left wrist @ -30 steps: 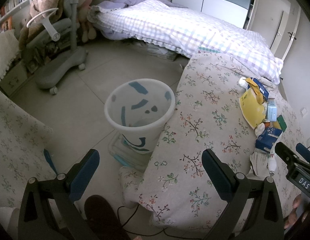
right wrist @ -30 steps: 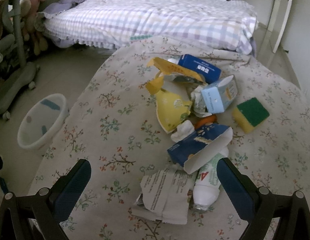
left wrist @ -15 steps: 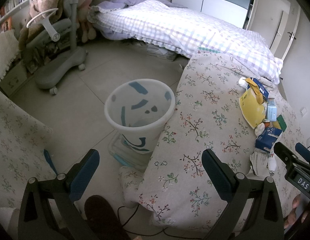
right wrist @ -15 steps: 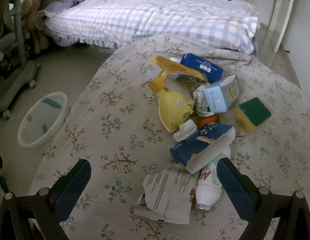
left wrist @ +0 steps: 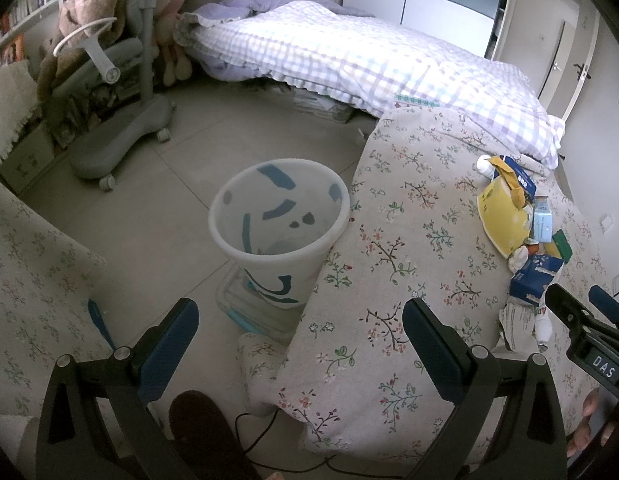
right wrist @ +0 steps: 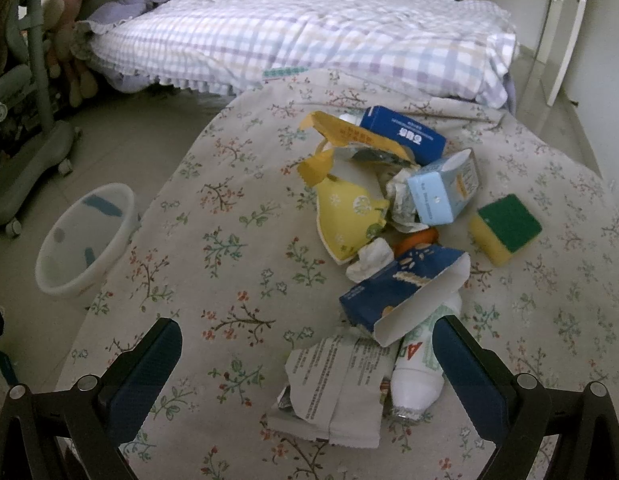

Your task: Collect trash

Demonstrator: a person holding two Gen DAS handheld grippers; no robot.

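A heap of trash lies on the floral-cloth table [right wrist: 237,248]: a yellow bag [right wrist: 349,216], dark blue carton [right wrist: 401,138], light blue carton [right wrist: 441,192], blue torn box [right wrist: 397,288], white bottle [right wrist: 421,364], folded paper [right wrist: 341,384] and a yellow-green sponge [right wrist: 505,228]. My right gripper [right wrist: 305,344] is open, hovering just short of the paper and bottle. A white bin with blue marks [left wrist: 279,216] stands on the floor left of the table. My left gripper [left wrist: 299,328] is open above the bin's near side and the table edge, holding nothing.
A bed with a checked cover [left wrist: 369,60] lies behind the table. A grey wheeled chair [left wrist: 117,120] stands at the left. Another floral cloth [left wrist: 25,280] is at the near left. A cable [left wrist: 269,424] and a foot [left wrist: 201,432] are on the floor below.
The right gripper has crept slightly forward toward the trash heap. The left gripper has barely moved.
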